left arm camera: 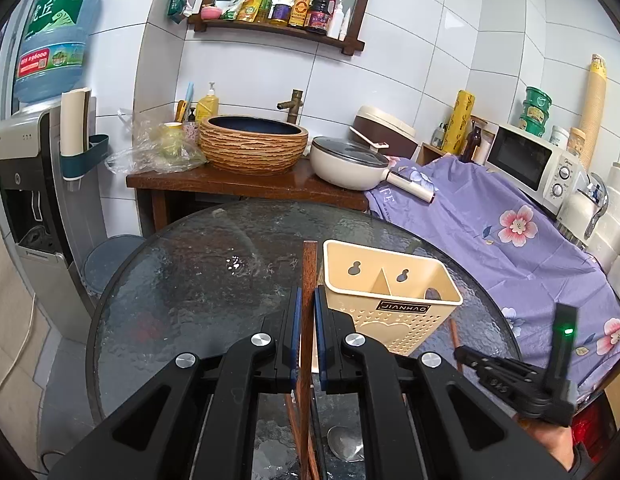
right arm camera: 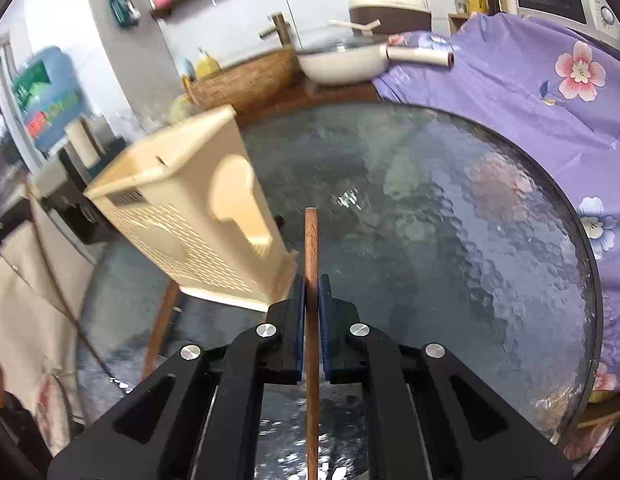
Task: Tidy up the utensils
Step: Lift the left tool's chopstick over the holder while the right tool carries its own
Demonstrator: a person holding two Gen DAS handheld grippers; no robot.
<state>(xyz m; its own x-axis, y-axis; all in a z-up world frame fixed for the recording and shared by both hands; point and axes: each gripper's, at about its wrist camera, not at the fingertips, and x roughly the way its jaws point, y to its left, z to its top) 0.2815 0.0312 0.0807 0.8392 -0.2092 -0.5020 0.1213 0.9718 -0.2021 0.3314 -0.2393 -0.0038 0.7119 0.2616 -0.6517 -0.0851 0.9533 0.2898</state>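
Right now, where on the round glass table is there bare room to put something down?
The far and left stretch of the glass table, between the cream utensil holder and the far rim, lies bare. So does the right half toward the purple floral cloth. It is crowded near the front edge: a metal spoon lies there, and both tongs hold wooden sticks beside the holder.

Chopsticks, spoon and holder on the glass table

A cream perforated utensil holder [left arm camera: 389, 284] stands upright and looks empty; one brown wooden chopstick [left arm camera: 308, 280] rises just beside its left wall, another chopstick [right arm camera: 311, 264] points away over the glass [right arm camera: 449, 208], and a metal spoon [left arm camera: 343, 444] lies flat nearby
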